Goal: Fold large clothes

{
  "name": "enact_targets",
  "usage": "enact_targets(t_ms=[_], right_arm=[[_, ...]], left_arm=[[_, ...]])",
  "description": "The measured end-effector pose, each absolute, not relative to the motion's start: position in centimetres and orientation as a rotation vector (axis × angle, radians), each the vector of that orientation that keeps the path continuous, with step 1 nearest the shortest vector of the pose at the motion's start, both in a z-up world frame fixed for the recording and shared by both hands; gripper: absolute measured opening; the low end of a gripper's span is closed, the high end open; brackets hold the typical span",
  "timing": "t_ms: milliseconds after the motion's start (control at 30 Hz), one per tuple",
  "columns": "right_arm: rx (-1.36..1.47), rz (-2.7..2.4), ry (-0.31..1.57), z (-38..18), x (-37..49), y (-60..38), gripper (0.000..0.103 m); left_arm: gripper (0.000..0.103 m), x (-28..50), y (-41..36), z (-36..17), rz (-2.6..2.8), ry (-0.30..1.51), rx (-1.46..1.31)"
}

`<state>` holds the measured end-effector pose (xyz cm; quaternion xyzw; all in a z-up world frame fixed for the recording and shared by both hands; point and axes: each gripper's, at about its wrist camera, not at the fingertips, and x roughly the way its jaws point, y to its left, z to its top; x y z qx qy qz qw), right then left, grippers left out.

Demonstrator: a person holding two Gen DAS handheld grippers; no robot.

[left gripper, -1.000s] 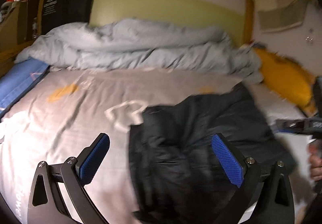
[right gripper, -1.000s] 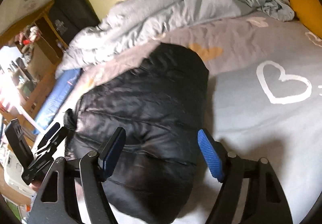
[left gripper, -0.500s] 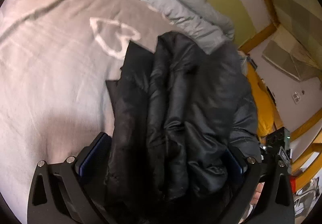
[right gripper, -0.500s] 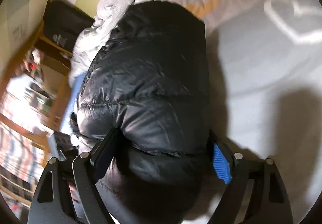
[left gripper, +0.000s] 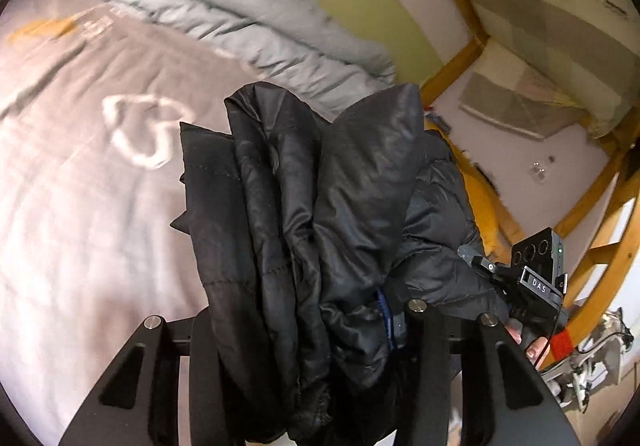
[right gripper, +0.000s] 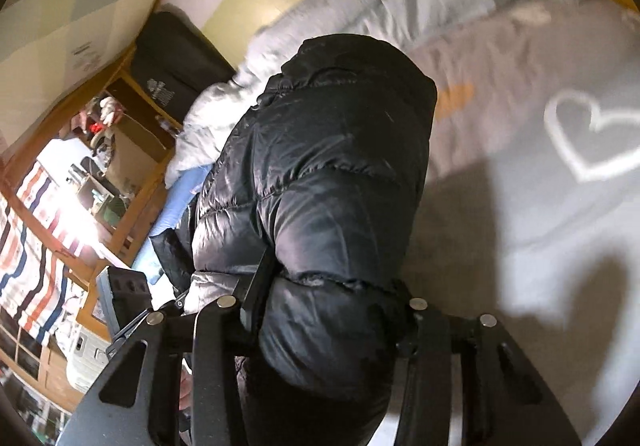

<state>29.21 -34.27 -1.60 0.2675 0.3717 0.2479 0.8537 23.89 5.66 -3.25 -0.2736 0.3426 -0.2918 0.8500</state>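
Both wrist views: jaws, wide apart a second ago, now just clamped on the black puffer jacket (left gripper: 320, 230).

Jacket (left gripper: 320, 205) above sheet (left gripper: 80, 226) — duvet (left gripper: 240, 13) behind

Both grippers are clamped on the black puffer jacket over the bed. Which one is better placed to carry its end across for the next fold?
Probably the left gripper: its jaws have just closed on the black puffer jacket, loose bunched layers standing free above the grey sheet. The right gripper has also just closed, on the thick padded bulk, better as anchor.
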Motion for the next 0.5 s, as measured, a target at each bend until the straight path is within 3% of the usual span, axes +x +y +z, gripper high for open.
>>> enact_targets(t_ms=[233, 333, 500], right_arm=[[0.517, 0.522, 0.683, 5.2, 28.9, -40.1, 0.043], [0.472, 0.463, 0.632, 7.8, 29.2, -44.8, 0.043], [0.472, 0.355, 0.537, 10.1, 29.5, -54.9, 0.044]], left_arm=[[0.046, 24.3, -0.8, 4.2, -0.666, 0.632, -0.501], [0.046, 26.2, -7.1, 7.4, -0.715, 0.582, -0.428], [0.046, 31.1, -17.7, 8.5, -0.819, 0.565, -0.438]])
